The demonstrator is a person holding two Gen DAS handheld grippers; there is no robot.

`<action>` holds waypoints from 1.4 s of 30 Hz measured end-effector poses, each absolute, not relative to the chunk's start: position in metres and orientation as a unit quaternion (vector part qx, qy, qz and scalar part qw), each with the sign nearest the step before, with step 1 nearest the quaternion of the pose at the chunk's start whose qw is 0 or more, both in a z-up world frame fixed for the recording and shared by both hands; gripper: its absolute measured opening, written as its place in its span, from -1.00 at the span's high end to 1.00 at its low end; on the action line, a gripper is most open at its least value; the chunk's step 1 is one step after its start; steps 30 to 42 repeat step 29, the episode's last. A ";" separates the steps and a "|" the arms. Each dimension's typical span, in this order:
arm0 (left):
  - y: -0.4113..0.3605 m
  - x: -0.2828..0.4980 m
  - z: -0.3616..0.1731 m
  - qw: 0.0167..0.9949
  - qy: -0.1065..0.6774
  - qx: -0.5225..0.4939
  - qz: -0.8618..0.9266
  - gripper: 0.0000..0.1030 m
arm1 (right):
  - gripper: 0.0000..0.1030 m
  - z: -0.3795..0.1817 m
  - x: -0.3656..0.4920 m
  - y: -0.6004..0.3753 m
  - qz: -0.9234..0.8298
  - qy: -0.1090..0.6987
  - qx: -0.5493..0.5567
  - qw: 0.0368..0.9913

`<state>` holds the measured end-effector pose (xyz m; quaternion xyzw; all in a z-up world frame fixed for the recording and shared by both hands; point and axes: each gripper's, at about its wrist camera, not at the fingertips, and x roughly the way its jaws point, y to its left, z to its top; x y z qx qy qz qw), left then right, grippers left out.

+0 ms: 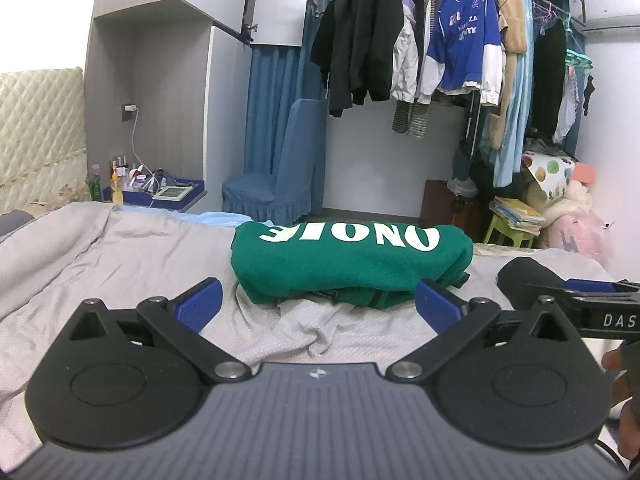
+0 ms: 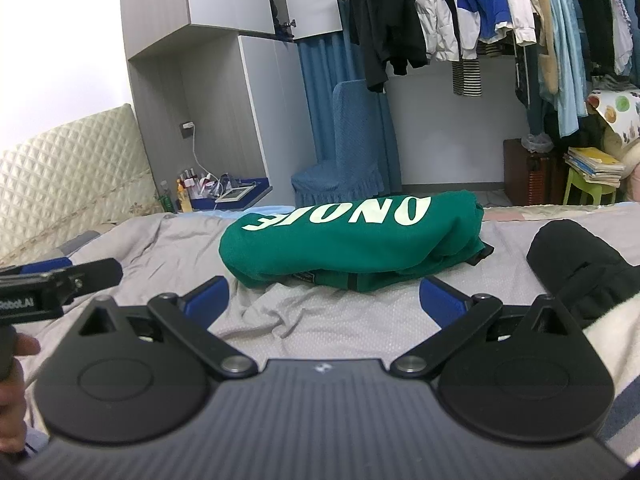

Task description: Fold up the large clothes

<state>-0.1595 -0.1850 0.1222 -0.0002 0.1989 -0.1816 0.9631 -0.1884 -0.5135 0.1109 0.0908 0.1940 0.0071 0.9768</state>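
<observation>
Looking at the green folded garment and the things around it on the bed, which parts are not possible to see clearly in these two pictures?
- Green garment: underside and far side hidden by its own bulk, both views.
- Small dark label on its near edge: text too small, both views.
- Black bundle: cut off by the right tongs body in the right wrist view; hidden behind them in the left.
- Bottles beside the bed: too small.

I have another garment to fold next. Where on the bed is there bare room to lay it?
Widest free patch: grey bedsheet left of the folded green sweatshirt, toward the quilted headboard. Tighter right, where a black garment lies.
</observation>
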 end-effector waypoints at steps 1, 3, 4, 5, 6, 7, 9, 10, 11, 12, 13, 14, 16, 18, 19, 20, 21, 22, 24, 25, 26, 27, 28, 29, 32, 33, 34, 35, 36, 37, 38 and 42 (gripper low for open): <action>-0.185 -0.160 0.122 0.963 0.200 0.000 -0.181 -1.00 | -1.00 0.111 -0.188 -0.513 0.007 0.194 0.090 0.977; -0.186 -0.159 0.122 0.962 0.203 -0.001 -0.181 -1.00 | -1.00 0.111 -0.188 -0.514 0.007 0.195 0.089 0.977; -0.186 -0.160 0.122 0.962 0.203 -0.001 -0.181 -1.00 | -1.00 0.111 -0.188 -0.514 0.007 0.195 0.089 0.977; -0.187 -0.160 0.122 0.962 0.203 -0.002 -0.181 -1.00 | -1.00 0.111 -0.188 -0.515 0.007 0.195 0.089 0.977; -0.187 -0.160 0.122 0.962 0.203 -0.001 -0.181 -1.00 | -1.00 0.111 -0.188 -0.515 0.007 0.195 0.089 0.977; -0.187 -0.160 0.122 0.962 0.203 -0.001 -0.181 -1.00 | -1.00 0.111 -0.188 -0.515 0.007 0.195 0.089 0.977; -0.187 -0.160 0.121 0.962 0.204 0.000 -0.180 -1.00 | -1.00 0.111 -0.188 -0.515 0.007 0.196 0.089 0.976; -0.188 -0.161 0.121 0.962 0.204 0.000 -0.180 -1.00 | -1.00 0.110 -0.189 -0.515 0.007 0.197 0.089 0.976; -0.188 -0.161 0.122 0.962 0.204 0.001 -0.181 -1.00 | -1.00 0.110 -0.189 -0.515 0.007 0.198 0.088 0.976; -0.188 -0.161 0.122 0.962 0.203 0.002 -0.181 -1.00 | -1.00 0.110 -0.189 -0.515 0.007 0.198 0.088 0.976; -0.189 -0.163 0.122 0.962 0.203 0.003 -0.181 -1.00 | -1.00 0.110 -0.190 -0.515 0.007 0.198 0.089 0.976; -0.190 -0.164 0.122 0.962 0.202 0.004 -0.181 -1.00 | -1.00 0.110 -0.191 -0.514 0.007 0.198 0.088 0.976; -0.190 -0.164 0.122 0.963 0.202 0.005 -0.180 -1.00 | -1.00 0.110 -0.190 -0.515 0.007 0.197 0.088 0.976; -0.191 -0.165 0.122 0.963 0.202 0.005 -0.180 -1.00 | -1.00 0.110 -0.190 -0.515 0.007 0.197 0.089 0.976; -0.191 -0.165 0.122 0.962 0.202 0.005 -0.181 -1.00 | -1.00 0.110 -0.190 -0.515 0.007 0.198 0.089 0.976; -0.191 -0.165 0.122 0.962 0.202 0.005 -0.181 -1.00 | -1.00 0.110 -0.190 -0.515 0.007 0.199 0.088 0.976; -0.191 -0.165 0.122 0.962 0.203 0.005 -0.181 -1.00 | -1.00 0.110 -0.191 -0.515 0.007 0.199 0.088 0.976; -0.192 -0.165 0.122 0.962 0.202 0.006 -0.181 -1.00 | -1.00 0.110 -0.191 -0.514 0.007 0.199 0.088 0.976; -0.192 -0.166 0.121 0.962 0.202 0.006 -0.183 -1.00 | -1.00 0.109 -0.192 -0.514 0.007 0.199 0.089 0.976; -0.191 -0.167 0.121 0.962 0.202 0.007 -0.184 -1.00 | -1.00 0.108 -0.192 -0.514 0.007 0.200 0.090 0.976; -0.191 -0.167 0.121 0.962 0.202 0.007 -0.184 -1.00 | -1.00 0.108 -0.193 -0.515 0.007 0.200 0.090 0.976; -0.191 -0.167 0.121 0.962 0.203 0.007 -0.184 -1.00 | -1.00 0.108 -0.193 -0.514 0.007 0.200 0.089 0.976; -0.191 -0.168 0.121 0.962 0.203 0.007 -0.184 -1.00 | -1.00 0.108 -0.193 -0.514 0.008 0.200 0.089 0.976; -0.191 -0.167 0.121 0.962 0.202 0.007 -0.184 -1.00 | -1.00 0.108 -0.193 -0.514 0.008 0.200 0.089 0.976; -0.191 -0.167 0.121 0.962 0.202 0.007 -0.184 -1.00 | -1.00 0.108 -0.193 -0.514 0.008 0.200 0.089 0.976; -0.191 -0.167 0.121 0.962 0.202 0.007 -0.184 -1.00 | -1.00 0.108 -0.193 -0.514 0.008 0.200 0.089 0.976; -0.191 -0.167 0.121 0.962 0.202 0.007 -0.184 -1.00 | -1.00 0.108 -0.193 -0.514 0.008 0.200 0.089 0.976; -0.191 -0.167 0.121 0.962 0.202 0.007 -0.184 -1.00 | -1.00 0.108 -0.193 -0.514 0.008 0.200 0.089 0.976; -0.191 -0.167 0.121 0.962 0.202 0.007 -0.184 -1.00 | -1.00 0.108 -0.193 -0.514 0.008 0.200 0.089 0.976; -0.191 -0.167 0.121 0.962 0.202 0.007 -0.184 -1.00 | -1.00 0.108 -0.193 -0.514 0.008 0.200 0.089 0.976; -0.191 -0.167 0.121 0.962 0.202 0.007 -0.184 -1.00 | -1.00 0.108 -0.193 -0.514 0.008 0.200 0.089 0.976; -0.191 -0.167 0.121 0.962 0.202 0.007 -0.184 -1.00 | -1.00 0.108 -0.193 -0.514 0.008 0.200 0.089 0.976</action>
